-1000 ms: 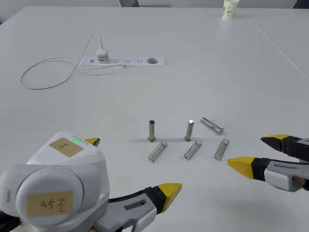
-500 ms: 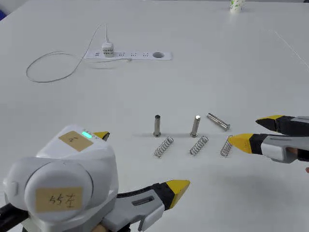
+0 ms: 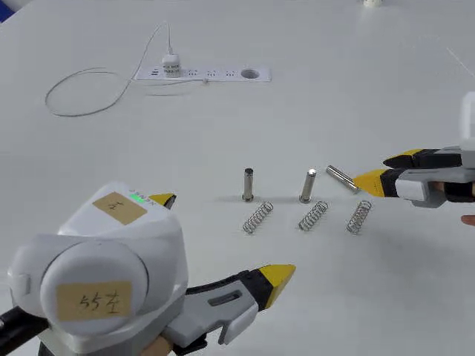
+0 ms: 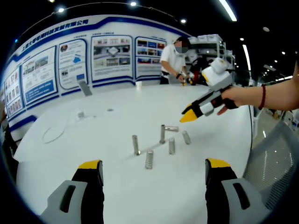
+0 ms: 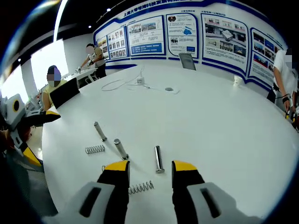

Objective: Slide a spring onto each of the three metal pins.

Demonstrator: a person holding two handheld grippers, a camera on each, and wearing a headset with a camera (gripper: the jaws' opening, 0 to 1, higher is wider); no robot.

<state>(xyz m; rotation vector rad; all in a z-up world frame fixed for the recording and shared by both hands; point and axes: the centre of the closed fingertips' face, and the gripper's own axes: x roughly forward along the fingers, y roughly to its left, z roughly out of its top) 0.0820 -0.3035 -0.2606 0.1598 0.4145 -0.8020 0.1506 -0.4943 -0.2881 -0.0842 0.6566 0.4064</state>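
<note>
Two metal pins (image 3: 249,184) (image 3: 308,185) stand upright on the white table (image 3: 312,111). A third pin (image 3: 342,179) lies flat to their right. Three springs (image 3: 257,217) (image 3: 313,215) (image 3: 359,216) lie in a row just in front of them. My right gripper (image 3: 382,170) is open and empty, its yellow tips right beside the lying pin. In the right gripper view that lying pin (image 5: 159,158) sits just ahead of the gap of the right gripper (image 5: 151,166), and a spring (image 5: 140,187) lies below it. My left gripper (image 3: 220,237) hangs wide open at the near left, well short of the springs.
A white power strip (image 3: 204,74) with a plugged charger and a looping cable (image 3: 82,93) lies at the back left. In the left gripper view, people stand beyond the table's far edge (image 4: 177,88).
My right gripper has moved in from the near right edge, past the rightmost spring, up to the lying pin. The left gripper has stayed at the near left. Pins and springs have not moved.
</note>
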